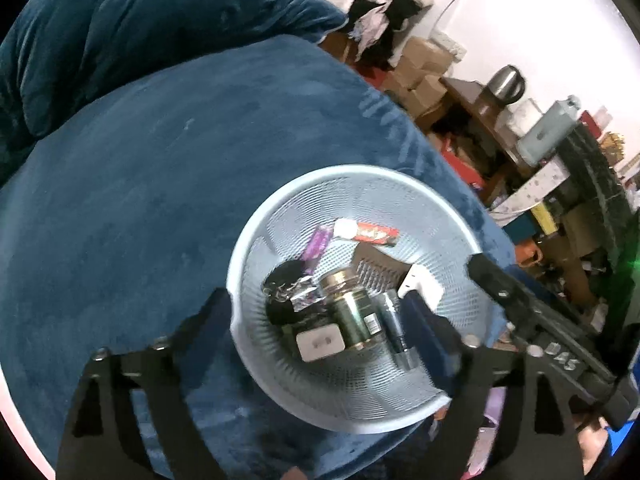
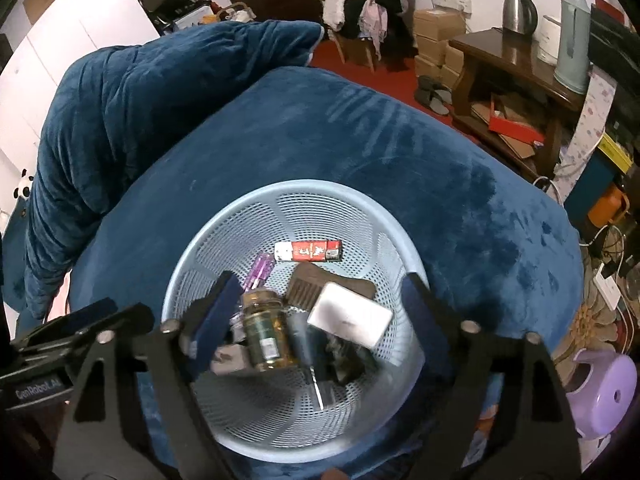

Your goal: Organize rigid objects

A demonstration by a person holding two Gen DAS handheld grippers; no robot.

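Note:
A light-blue mesh basket (image 1: 352, 171) (image 2: 298, 187) stands on a blue plush bed. In it lie several items: a red-and-white lighter (image 2: 308, 251), a purple tube (image 2: 260, 274), a brown comb (image 2: 312, 282), a green jar (image 2: 266, 332) (image 1: 352, 312), a grey tube (image 1: 394, 320), a white plug (image 1: 320, 343) and a blurred silver-white case (image 2: 350, 320). My left gripper (image 1: 316, 298) hangs open over the basket, its pads touching nothing. My right gripper (image 2: 320, 280) is open too; the case sits low between its fingers, clear of both pads.
A folded blue blanket (image 2: 120, 112) lies at the back left. Right of the bed are a wooden table (image 2: 516, 60) with a kettle (image 2: 519, 12) and a flask (image 2: 572, 40), cardboard boxes (image 2: 434, 36), clothes heaped on a chair (image 2: 364, 4) and a purple stool (image 2: 604, 388).

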